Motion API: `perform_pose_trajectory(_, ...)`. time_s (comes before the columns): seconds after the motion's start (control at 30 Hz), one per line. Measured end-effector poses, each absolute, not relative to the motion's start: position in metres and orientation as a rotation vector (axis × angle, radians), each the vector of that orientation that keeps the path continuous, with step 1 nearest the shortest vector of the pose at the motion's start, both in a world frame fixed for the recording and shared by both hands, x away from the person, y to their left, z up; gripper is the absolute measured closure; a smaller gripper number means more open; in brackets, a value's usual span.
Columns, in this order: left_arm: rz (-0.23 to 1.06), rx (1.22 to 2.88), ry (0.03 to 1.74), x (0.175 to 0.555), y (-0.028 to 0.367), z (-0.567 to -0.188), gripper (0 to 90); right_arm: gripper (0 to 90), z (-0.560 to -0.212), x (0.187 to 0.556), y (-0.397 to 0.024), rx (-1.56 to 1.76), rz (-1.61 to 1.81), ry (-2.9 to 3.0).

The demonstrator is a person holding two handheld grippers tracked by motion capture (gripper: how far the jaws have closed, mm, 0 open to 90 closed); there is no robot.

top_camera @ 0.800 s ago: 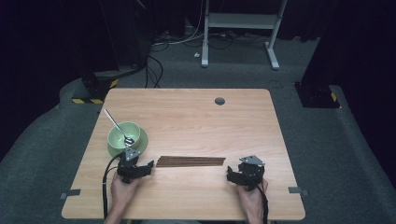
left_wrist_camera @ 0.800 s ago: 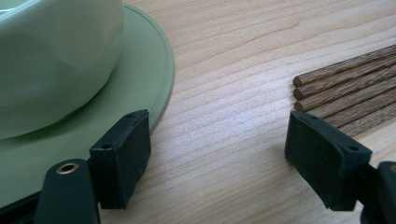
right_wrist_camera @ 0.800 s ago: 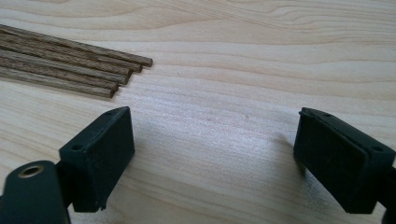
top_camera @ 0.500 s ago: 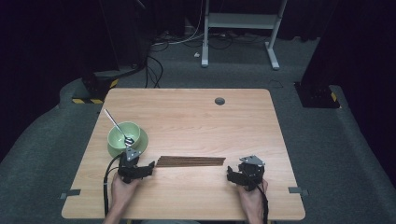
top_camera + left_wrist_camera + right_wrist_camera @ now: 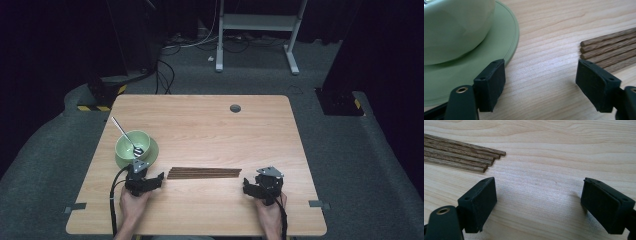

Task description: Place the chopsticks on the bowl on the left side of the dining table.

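High view: our left tongs (image 5: 159,178) and right tongs (image 5: 246,186) gape empty; brown wooden chopsticks (image 5: 204,173) lie lengthwise between them, nearer the left.

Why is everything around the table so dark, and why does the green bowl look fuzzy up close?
High view: light falls on the table; the floor around stays dim. Left gripper view: the bowl sits too near the lens, so it blurs; the chopsticks look sharper.
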State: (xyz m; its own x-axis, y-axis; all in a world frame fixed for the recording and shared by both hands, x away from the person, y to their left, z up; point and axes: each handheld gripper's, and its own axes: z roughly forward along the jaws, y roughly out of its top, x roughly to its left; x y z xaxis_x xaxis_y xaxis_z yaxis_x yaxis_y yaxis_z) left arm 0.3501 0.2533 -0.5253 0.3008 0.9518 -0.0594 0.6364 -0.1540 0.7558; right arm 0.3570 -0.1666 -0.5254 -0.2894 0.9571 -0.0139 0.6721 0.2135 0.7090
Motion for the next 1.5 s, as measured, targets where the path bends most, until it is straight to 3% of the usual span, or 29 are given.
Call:
perform_pose_trajectory(0.53,0.532,1.855,1.333,0.340,0.258,-0.515,28.8,13.0,-0.525,0.357,-0.166,1.501,0.832,2.037)
perform_pose_trajectory(1.5,0.439,1.941,1.143,0.351,0.221,-0.490,28.8,14.0,-0.525,0.356,-0.166,1.498,0.835,2.040)
